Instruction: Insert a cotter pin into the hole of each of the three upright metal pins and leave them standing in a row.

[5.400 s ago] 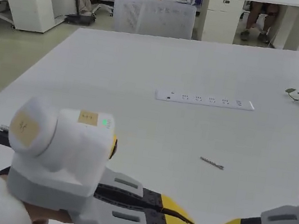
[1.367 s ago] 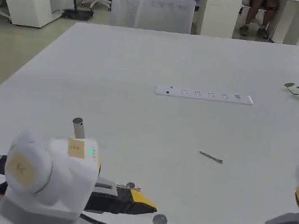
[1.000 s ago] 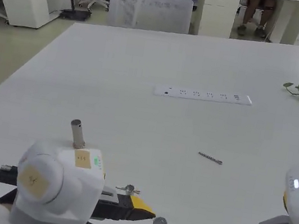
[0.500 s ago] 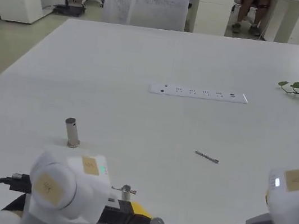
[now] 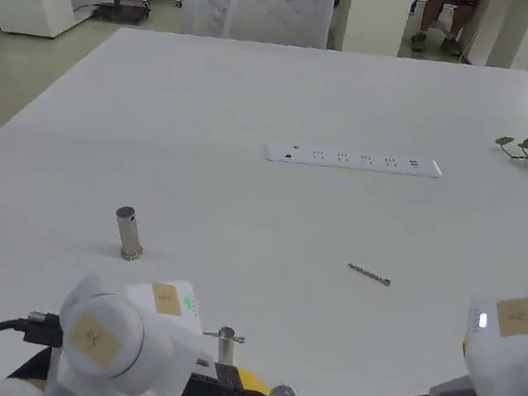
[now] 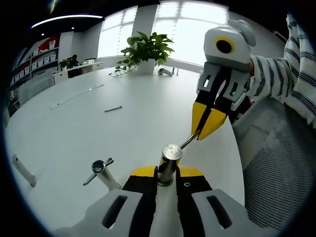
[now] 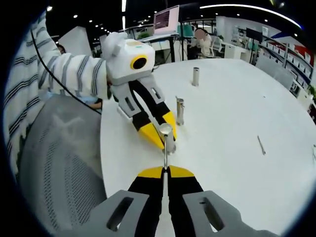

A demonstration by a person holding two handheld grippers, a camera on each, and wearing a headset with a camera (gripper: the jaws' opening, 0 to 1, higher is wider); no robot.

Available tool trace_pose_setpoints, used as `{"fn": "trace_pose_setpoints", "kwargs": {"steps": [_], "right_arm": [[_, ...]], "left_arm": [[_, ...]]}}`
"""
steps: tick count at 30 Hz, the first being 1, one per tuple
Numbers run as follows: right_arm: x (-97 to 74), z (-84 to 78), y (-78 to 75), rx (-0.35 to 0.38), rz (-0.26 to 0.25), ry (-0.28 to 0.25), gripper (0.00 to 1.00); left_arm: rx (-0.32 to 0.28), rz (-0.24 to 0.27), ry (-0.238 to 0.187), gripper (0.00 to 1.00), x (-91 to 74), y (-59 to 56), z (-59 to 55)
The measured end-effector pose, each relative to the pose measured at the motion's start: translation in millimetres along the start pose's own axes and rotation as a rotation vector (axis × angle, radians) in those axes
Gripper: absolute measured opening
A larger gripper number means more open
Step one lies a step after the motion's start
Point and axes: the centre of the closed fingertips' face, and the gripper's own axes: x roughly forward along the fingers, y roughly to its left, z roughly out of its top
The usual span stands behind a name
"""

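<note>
We have the left gripper [image 6: 167,174] clamped on an upright metal pin [image 6: 168,160], jaws tight on its lower shaft, and we place everything else from this metal pin. In the head view the right gripper [image 7: 166,173] reaches toward it from the right. Its jaws are pressed together on a thin cotter pin [image 7: 165,160] whose free tip touches the metal pin just under its cap — we cannot tell whether the tip is inside the hole. Just left of the metal pin and a little farther from us stands a second pin [image 5: 223,350], with a fitted cotter [image 6: 90,178] crosswise through its top. Farther left again, well apart, a third pin [image 5: 126,233] stands bare. A loose cotter pin [image 5: 369,274] lies flat on the white table [image 5: 261,87], beyond the metal pin — between it and the power strip [image 5: 354,159].
</note>
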Motion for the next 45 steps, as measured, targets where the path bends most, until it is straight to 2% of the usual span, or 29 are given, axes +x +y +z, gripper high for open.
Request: {"fn": "trace_pose_setpoints", "kwargs": {"steps": [14, 20, 33, 45], "right_arm": [[1.8, 2.2, -1.5, -0.011, -0.001, 0.002, 0.03], [0.7, 4.8, 0.7, -0.039, -0.002, 0.007, 0.03], [10.4, 8.7, 3.9, -0.054, 0.012, 0.002, 0.03], [16.8, 14.4, 3.2, -0.035, 0.026, -0.009, 0.03]], "left_arm": [[-0.031, 0.003, 0.011, 0.13, -1.6, -0.5, -1.5], [-0.036, 0.005, 0.015, 0.13, -5.2, -1.7, -2.9], [-0.047, 0.0, -0.001, 0.12, -7.2, -4.7, -4.2], [-0.073, 0.002, -0.023, 0.12, -6.5, -5.6, -4.1]]}}
